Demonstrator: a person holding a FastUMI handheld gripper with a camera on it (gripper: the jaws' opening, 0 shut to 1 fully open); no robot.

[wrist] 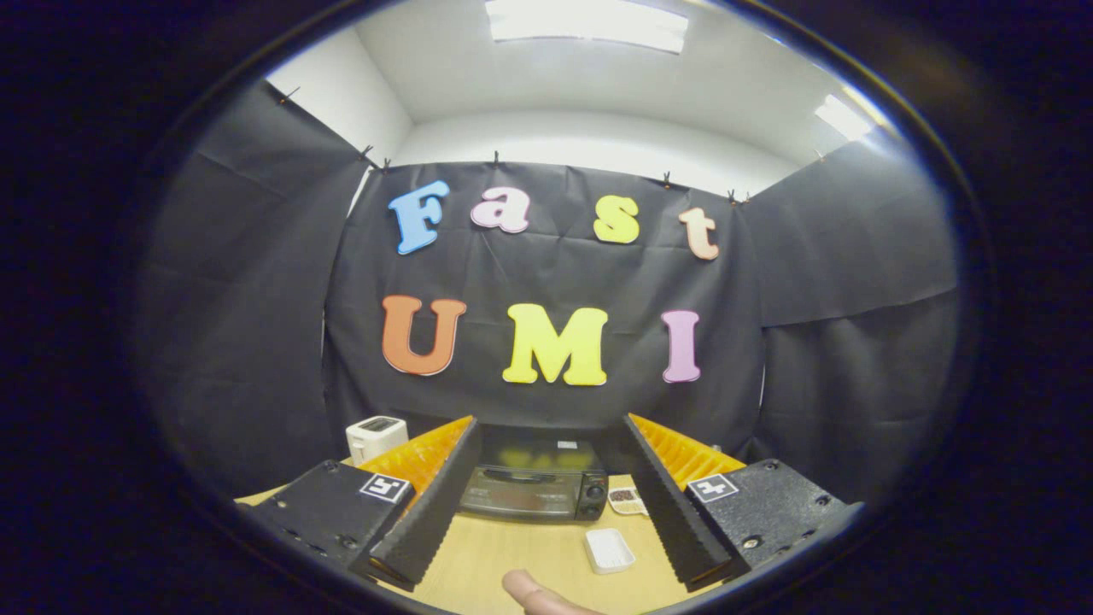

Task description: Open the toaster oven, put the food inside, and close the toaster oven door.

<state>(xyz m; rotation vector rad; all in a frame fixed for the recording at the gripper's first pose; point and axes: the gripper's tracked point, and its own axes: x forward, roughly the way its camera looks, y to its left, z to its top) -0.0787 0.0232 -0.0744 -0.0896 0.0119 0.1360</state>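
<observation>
Nearest to us, a fingertip [534,594] pokes in low between the two fingers of our gripper [546,564], which stand spread wide apart with nothing between them. We read that as a carrying pose, the tool held back from the work and aimed squarely at the toaster oven [531,489].

That toaster oven sits on the wooden table [504,555] beyond the fingertips, framed in the gap between them, its back to the booth wall. Its glass door looks closed and upright, the handle bar running across the top of the glass, with knobs stacked on its right side. Whether food is already behind the glass we cannot tell; the pane is dark and small in this view. A closed door would fit both an oven awaiting its food and one already loaded and shut.

Right of the oven lies a small tray of food [626,500], something dark and speckled in it, probably set within easy reach of the door. In front of that, nearer us than the oven, rests an empty white dish [609,549]. Left of the oven stands a white pop-up toaster [376,437].

A pale sticker on the oven's top is too small to read, and we make out no brand name on anything.
</observation>
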